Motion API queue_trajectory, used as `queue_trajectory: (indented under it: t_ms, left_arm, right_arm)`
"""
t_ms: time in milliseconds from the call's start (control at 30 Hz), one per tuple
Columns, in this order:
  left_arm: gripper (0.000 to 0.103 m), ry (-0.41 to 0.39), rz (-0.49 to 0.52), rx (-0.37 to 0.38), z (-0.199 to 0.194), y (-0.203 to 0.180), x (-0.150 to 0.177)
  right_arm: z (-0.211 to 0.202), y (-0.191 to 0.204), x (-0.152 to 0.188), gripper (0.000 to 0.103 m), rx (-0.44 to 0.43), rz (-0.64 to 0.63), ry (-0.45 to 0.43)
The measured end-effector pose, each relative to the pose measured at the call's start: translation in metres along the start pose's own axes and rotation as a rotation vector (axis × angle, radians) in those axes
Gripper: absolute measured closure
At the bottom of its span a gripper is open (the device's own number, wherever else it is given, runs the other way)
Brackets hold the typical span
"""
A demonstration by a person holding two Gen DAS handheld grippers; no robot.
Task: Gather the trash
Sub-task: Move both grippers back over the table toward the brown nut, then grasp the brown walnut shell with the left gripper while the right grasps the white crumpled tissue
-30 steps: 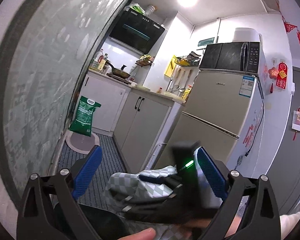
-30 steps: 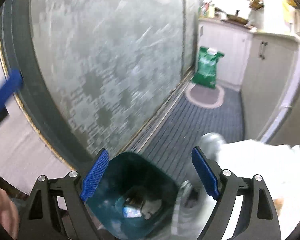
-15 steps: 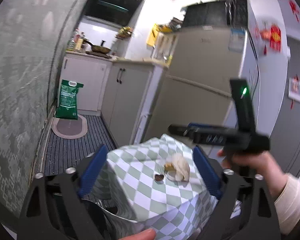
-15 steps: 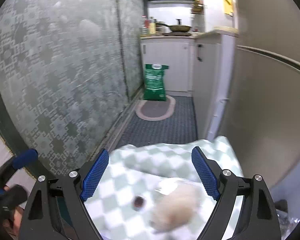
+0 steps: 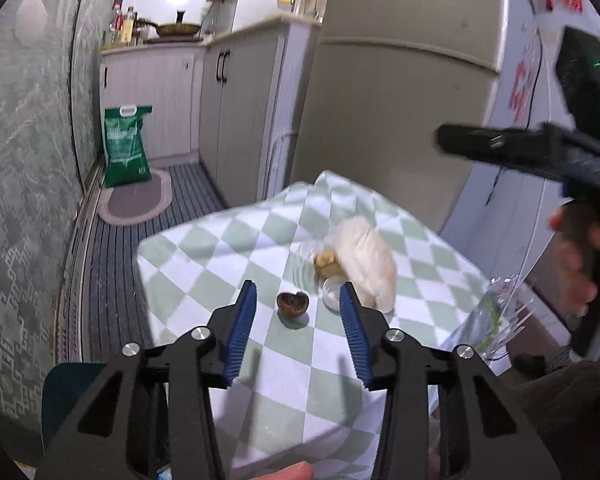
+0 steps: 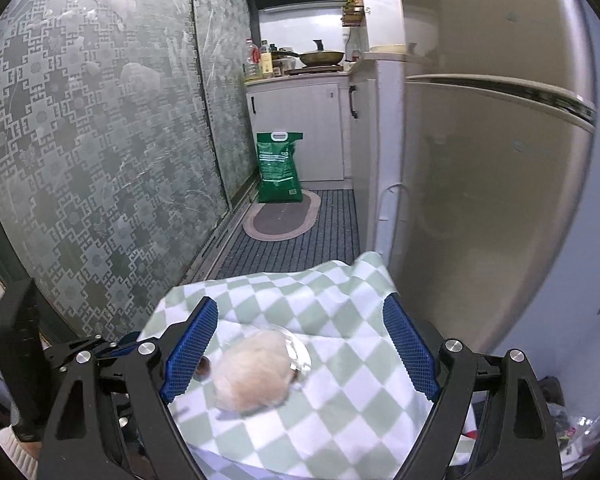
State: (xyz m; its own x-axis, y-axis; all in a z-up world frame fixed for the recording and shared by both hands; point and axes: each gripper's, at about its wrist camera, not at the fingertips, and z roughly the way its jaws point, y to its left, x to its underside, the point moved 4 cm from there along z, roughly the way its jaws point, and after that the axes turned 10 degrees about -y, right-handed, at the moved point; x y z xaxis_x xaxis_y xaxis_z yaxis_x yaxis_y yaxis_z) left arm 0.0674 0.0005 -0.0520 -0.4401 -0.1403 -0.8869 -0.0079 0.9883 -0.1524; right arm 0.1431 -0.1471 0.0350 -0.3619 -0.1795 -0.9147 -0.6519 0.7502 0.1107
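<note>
On the green-and-white checked tablecloth (image 5: 228,248) lie a brown shell-like scrap (image 5: 293,303), a small white cap (image 5: 332,294), a yellowish bit (image 5: 326,263) and a cream crumpled lump (image 5: 366,260). My left gripper (image 5: 298,320) hangs low over the cloth with its jaws closing. The brown scrap sits just ahead between its fingertips, untouched by the pads. My right gripper (image 6: 300,344) stands open above the cream lump (image 6: 252,376), which rests against clear plastic (image 6: 298,354). It holds nothing. In the left wrist view the right gripper (image 5: 520,148) shows at the right, in a hand.
A teal bin (image 5: 72,396) stands low at the table's left. A fridge (image 6: 480,180) rises behind the table, patterned glass doors (image 6: 92,152) run along the left. On the striped floor are a green bag (image 6: 279,168) and an oval mat (image 6: 280,220). Clear plastic packaging (image 5: 496,316) lies right.
Both views swung from the glass door and the bin round to the checked table. The left jaws narrowed and dropped toward the brown scrap. The right gripper stayed wide.
</note>
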Motion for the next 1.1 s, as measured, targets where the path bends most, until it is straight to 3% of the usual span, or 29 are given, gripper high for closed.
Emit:
queue_trajectory:
  t_ms: [167,367,600,1100]
  left_arm:
    - [0.061,0.044,0.015,-0.038,0.023,0.0,0.01]
    - [0.08,0.076,0.022,-0.065,0.038,0.0,0.016]
    - [0.081,0.079,0.003,-0.058,0.039,0.0,0.014]
    - [0.081,0.001,-0.054,-0.025,0.008,0.015,0.002]
  right_arm:
    - [-0.007,-0.017,0.006,0.017,0.005,0.019,0.009]
    - [-0.009,-0.019,0.011,0.021,-0.005,0.026,0.019]
    - [0.002,-0.01,0.026,0.041,-0.041,0.013,0.073]
    - [0.048,0.029,0.058,0.052,-0.061,-0.058,0.213]
